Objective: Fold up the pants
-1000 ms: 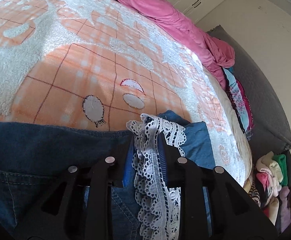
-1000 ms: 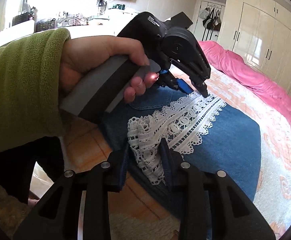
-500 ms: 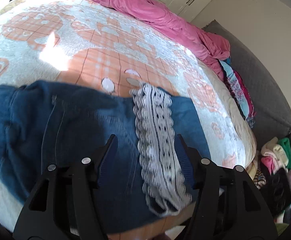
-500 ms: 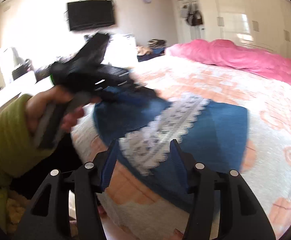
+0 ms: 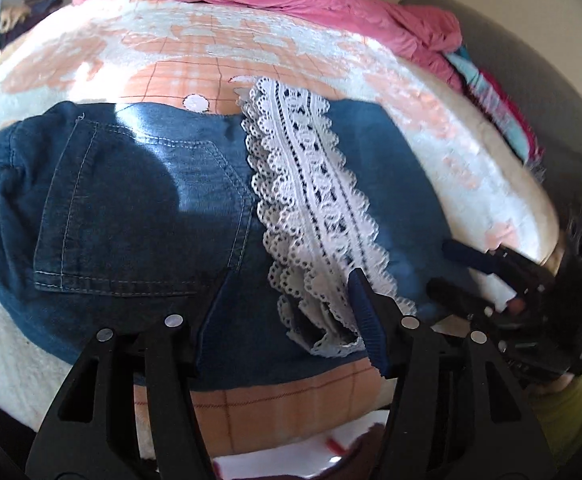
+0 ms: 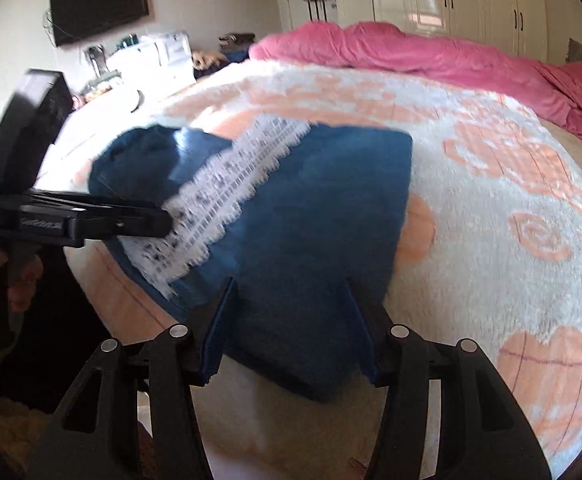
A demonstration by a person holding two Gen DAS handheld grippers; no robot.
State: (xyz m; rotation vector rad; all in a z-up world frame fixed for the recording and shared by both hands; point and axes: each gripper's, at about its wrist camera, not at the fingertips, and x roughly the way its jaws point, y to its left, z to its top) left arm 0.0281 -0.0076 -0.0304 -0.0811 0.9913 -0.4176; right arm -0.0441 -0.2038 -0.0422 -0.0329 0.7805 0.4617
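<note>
- Your denim pants [image 5: 139, 216] lie folded into a compact block on the bed [image 5: 471, 160], near its front edge, on the orange-and-white patterned blanket [image 6: 511, 200].
- The fold looks essentially done: a back pocket faces up on one half, and the white lace trim [image 5: 311, 200] lies across the top of the bundle.
- What seems left is small: the lace bunches at its near end, and the waistband side looks lumpy, so a smoothing pass may be all you need.
- In the left wrist view the bundle's long axis runs side to side, with the lace crossing it front to back.
- Your left gripper [image 5: 283, 320] is spread wide, holding nothing, above the near edge.
- Your right gripper [image 6: 291, 320] is likewise spread and empty, over the plain denim corner.
</note>
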